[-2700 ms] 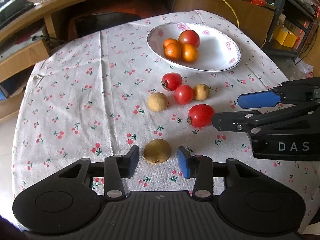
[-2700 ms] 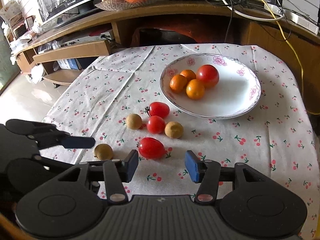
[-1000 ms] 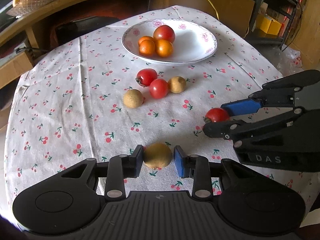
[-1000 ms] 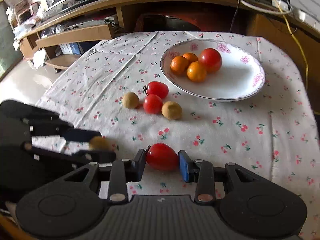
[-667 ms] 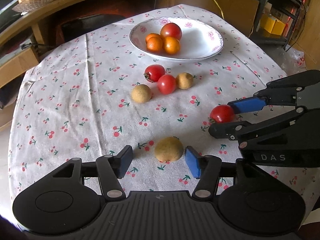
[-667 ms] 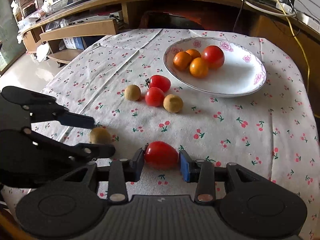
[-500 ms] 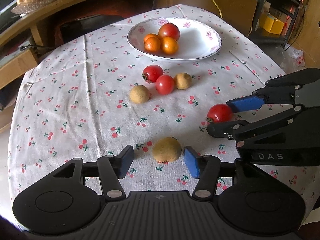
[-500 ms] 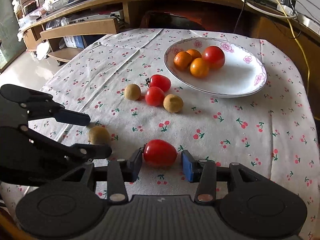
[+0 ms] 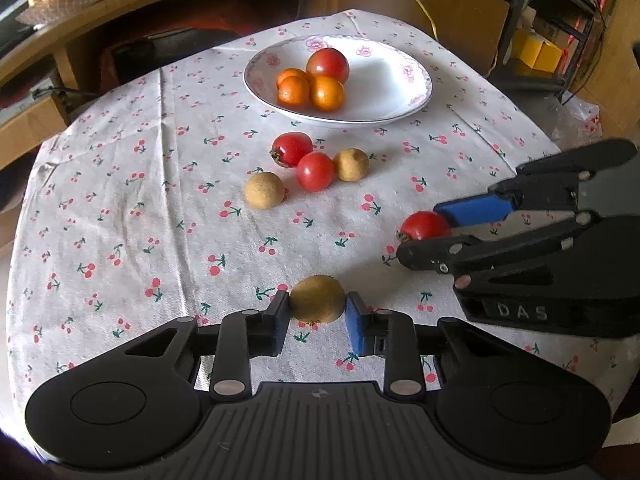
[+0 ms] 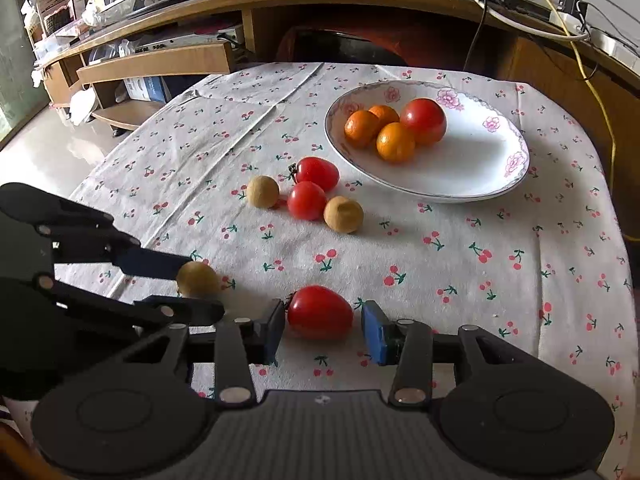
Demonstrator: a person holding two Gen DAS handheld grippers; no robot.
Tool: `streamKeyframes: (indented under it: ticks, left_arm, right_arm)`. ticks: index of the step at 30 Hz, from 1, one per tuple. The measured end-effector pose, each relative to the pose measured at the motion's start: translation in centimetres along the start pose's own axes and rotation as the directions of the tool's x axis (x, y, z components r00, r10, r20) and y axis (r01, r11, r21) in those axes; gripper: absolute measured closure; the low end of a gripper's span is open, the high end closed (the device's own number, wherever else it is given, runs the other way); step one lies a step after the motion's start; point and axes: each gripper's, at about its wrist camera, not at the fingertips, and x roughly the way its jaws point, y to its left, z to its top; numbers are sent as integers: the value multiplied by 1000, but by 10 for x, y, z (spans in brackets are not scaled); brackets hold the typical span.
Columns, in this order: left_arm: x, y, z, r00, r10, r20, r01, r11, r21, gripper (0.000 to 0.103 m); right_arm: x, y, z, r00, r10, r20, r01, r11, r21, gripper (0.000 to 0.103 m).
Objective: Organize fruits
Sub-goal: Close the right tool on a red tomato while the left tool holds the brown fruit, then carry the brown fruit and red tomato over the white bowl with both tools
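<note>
The left tool [image 9: 317,314] is closing, its pads touching a brown fruit [image 9: 317,298] on the bench [image 9: 120,208]. The right tool [image 10: 322,332] is closing around a tomato [image 10: 320,312], a gap at its blue pad. Both lie well short of the plate [image 10: 480,176].

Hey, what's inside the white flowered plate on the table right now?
The white plate holds three small oranges and one red tomato, bunched together at its left side. The rest of the dish is bare. One orange is partly hidden behind the others; anything beneath them can't be seen.
</note>
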Motion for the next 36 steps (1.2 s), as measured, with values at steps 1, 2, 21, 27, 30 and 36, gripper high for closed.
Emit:
streamKeyframes:
  ticks: [1, 2, 21, 27, 30, 36]
  left_arm:
    - [0, 0, 0, 1000, -4, -1, 4, 1000, -3, 65]
    - [0, 0, 0, 1000, -5, -1, 5, 1000, -3, 65]
    - [-7, -4, 15, 999, -11, 52, 13, 1000, -24, 66]
    - [-13, -4, 26, 996, 3, 85, 0, 999, -33, 67]
    - [-14, -4, 34, 995, 6, 104, -3, 999, -34, 67]
    - [-14, -6, 52, 991, 3, 136, 1, 999, -34, 67]
  right_arm:
    - [0, 0, 0, 1000, 1, -1, -1, 1000, 2, 68]
    - [-1, 0, 0, 1000, -1, -1, 1, 1000, 0, 69]
    - [-17, -3, -2, 999, -21, 29, 21, 999, 28, 69]
    - [-22, -2, 4, 998, -29, 52, 27, 999, 32, 69]
    - [-26, -4, 9, 997, -33, 69, 30, 999, 39, 69]
    - [-31, -13, 22, 993, -65, 101, 58, 996, 68, 69]
